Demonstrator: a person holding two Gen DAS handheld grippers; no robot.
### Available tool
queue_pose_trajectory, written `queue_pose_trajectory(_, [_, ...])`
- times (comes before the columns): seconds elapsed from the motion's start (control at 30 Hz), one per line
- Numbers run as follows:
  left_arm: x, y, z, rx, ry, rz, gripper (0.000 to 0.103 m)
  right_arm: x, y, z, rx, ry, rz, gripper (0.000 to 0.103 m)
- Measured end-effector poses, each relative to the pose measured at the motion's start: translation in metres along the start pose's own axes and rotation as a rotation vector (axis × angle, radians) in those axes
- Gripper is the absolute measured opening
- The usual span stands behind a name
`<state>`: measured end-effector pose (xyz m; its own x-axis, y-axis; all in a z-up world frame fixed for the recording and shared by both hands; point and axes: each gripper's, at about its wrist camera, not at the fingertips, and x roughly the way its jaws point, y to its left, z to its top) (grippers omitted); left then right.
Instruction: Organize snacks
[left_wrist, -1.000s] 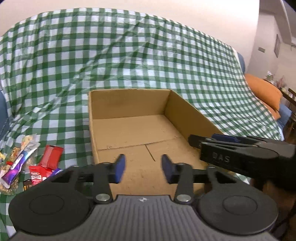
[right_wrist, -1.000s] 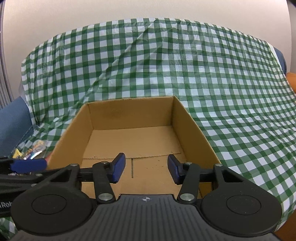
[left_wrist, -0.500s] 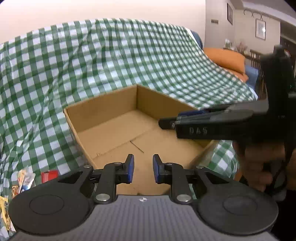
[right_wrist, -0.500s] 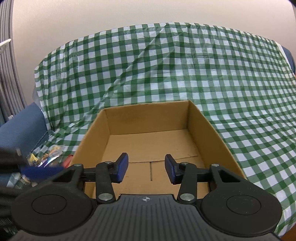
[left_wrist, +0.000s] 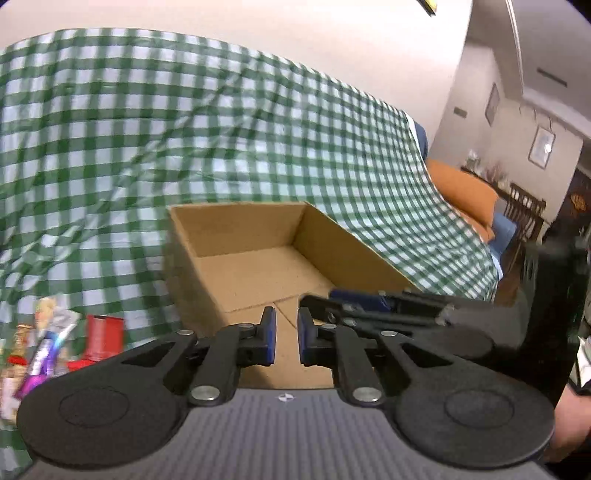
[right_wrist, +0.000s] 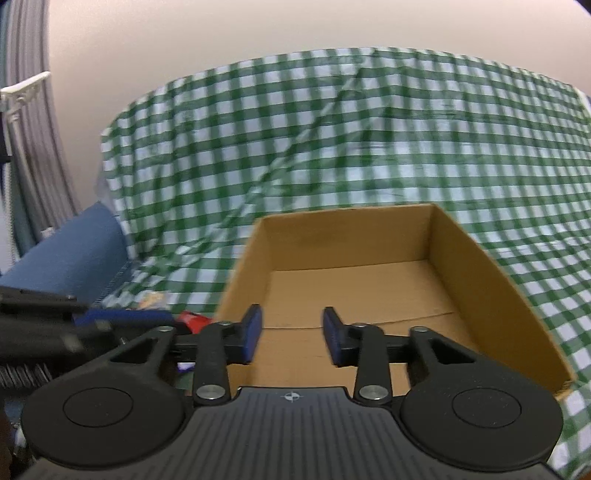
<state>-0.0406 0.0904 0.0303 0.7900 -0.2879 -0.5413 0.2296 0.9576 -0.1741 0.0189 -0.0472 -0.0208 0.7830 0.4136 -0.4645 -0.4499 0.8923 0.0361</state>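
An open, empty cardboard box (left_wrist: 258, 266) lies on the green checked cloth (left_wrist: 110, 147). A pile of snacks lies left of it, with a red packet (left_wrist: 103, 332) and a purple wrapper (left_wrist: 40, 358). My left gripper (left_wrist: 286, 339) hangs over the box's near left corner. Its jaws are closing, almost together, with nothing between them. The right gripper's fingers (left_wrist: 369, 306) reach in from the right just beyond it. In the right wrist view my right gripper (right_wrist: 291, 338) hovers over the box (right_wrist: 369, 288); its jaws are closing and empty. A red packet (right_wrist: 192, 319) shows left of the box.
The cloth drapes up over a sofa back behind the box. A blue cushion (right_wrist: 74, 251) sits at the left end and an orange cushion (left_wrist: 461, 192) at the right. A hand (left_wrist: 572, 424) holds the right gripper. Furniture stands in the room far right.
Both grippers' jaws have narrowed, the left far more. The left view swung back left, so the snack pile shows again. In the right view the box has slid right.
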Motion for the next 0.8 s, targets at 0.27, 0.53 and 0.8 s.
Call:
queue_pose_trajectory(0.27, [-0.048,0.088,-0.024,-0.203,-0.038,0.174,0.013,0.013,0.052,-0.012,-0.083,0.002,0.202,0.036])
queue_pose_trajectory(0.53, [-0.048,0.136,-0.036,-0.416,-0.036,0.255,0.013,0.04,0.116,-0.035,-0.22,0.091,0.389,0.058])
queue_pose_trajectory(0.8, [-0.023,0.162,-0.047,-0.429,0.065,0.516,0.014,0.076,0.161,-0.062,-0.292,0.162,0.463,0.087])
